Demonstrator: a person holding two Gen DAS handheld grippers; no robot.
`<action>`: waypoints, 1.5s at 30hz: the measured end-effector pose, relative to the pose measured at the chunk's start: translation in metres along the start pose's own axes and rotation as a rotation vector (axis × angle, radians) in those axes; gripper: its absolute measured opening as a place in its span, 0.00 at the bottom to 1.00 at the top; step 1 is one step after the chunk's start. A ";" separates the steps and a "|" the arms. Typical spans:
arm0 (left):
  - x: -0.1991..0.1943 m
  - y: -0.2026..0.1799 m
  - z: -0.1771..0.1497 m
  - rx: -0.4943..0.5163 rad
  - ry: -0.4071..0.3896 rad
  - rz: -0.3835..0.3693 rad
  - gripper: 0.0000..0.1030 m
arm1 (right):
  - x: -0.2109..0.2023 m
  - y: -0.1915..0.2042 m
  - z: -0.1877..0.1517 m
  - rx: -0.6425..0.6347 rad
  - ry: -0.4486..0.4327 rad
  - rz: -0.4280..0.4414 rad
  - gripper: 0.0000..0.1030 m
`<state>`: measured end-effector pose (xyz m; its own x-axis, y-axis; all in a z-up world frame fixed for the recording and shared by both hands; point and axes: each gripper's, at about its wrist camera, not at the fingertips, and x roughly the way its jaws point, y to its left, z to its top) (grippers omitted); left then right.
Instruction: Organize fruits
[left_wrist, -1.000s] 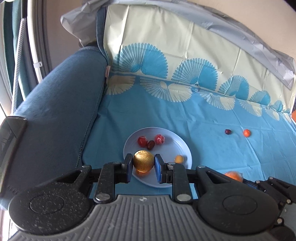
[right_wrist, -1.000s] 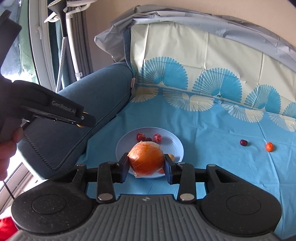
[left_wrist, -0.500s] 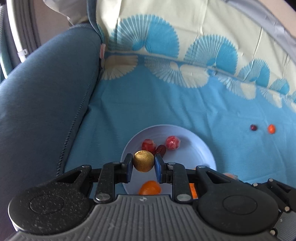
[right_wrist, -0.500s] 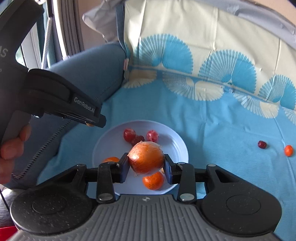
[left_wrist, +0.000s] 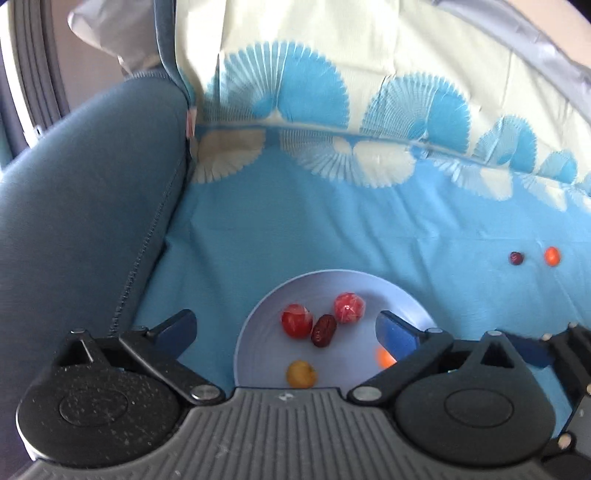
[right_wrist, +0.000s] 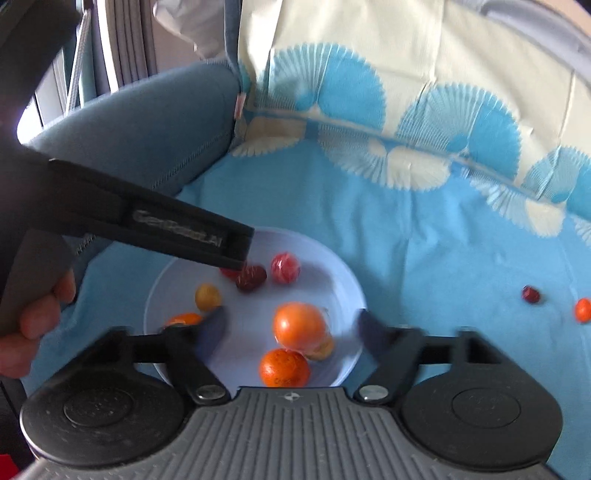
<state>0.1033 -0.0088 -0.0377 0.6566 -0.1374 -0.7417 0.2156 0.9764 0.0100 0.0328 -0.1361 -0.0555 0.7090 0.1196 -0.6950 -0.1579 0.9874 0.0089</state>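
Both tools' jaws are opening over the plate (right_wrist: 347, 291), nothing gripped; lift clear gently so the orange fruit (right_wrist: 300, 326) settles.

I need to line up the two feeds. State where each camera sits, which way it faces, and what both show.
Left wrist: on the left gripper, facing forward and down at the pale blue round plate; only its own opening fingers show.
Right wrist: on the right gripper, facing forward and down at that plate; its opening fingers and the person's left hand show.
Both share the plate and the blue patterned cloth.
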 end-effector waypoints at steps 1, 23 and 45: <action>-0.010 0.001 -0.003 0.017 0.008 -0.009 1.00 | -0.008 0.000 0.000 -0.004 -0.010 -0.001 0.90; -0.230 0.014 -0.128 -0.008 -0.119 0.096 1.00 | -0.229 0.037 -0.047 0.081 -0.142 -0.048 0.99; -0.296 0.003 -0.137 0.004 -0.232 0.104 1.00 | -0.295 0.059 -0.079 0.080 -0.243 -0.059 0.99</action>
<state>-0.1896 0.0572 0.0905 0.8237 -0.0716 -0.5625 0.1412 0.9866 0.0812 -0.2398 -0.1208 0.0935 0.8614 0.0734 -0.5025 -0.0634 0.9973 0.0370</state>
